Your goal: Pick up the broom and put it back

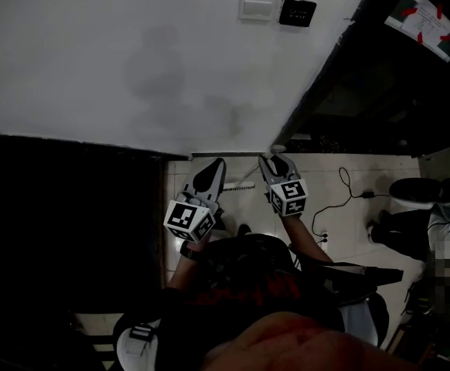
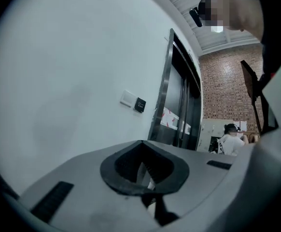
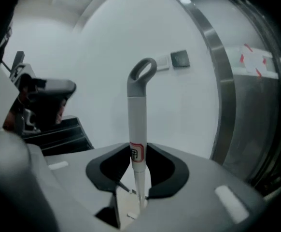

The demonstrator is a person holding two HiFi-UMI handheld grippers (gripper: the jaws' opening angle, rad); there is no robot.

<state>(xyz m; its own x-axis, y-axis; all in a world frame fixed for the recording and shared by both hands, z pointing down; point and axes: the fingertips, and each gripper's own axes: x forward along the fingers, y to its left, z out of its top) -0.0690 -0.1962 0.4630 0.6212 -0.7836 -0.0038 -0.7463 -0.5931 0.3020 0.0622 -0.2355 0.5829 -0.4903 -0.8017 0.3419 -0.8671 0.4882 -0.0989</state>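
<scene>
The broom's handle [image 3: 136, 124] is a pale grey tube with a loop at its top end and a red-edged label. It stands upright between the jaws in the right gripper view. My right gripper [image 3: 139, 197] is shut on it low down, below the label. In the head view the right gripper [image 1: 275, 159] points at the foot of the white wall, and a thin pale length of the handle [image 1: 242, 185] shows beside it. My left gripper [image 1: 216, 163] hangs just left of it. The left gripper's [image 2: 147, 191] pads meet at the tips, with nothing gripped. The broom's head is hidden.
A white switch plate [image 1: 257, 7] and a dark panel [image 1: 297, 11] sit on the wall [image 1: 132, 60]. A steel-framed dark door [image 3: 222, 95] stands to the right and a black cabinet [image 1: 70, 222] to the left. A cable [image 1: 341, 195] and a white bin [image 1: 413, 195] lie on the tiles.
</scene>
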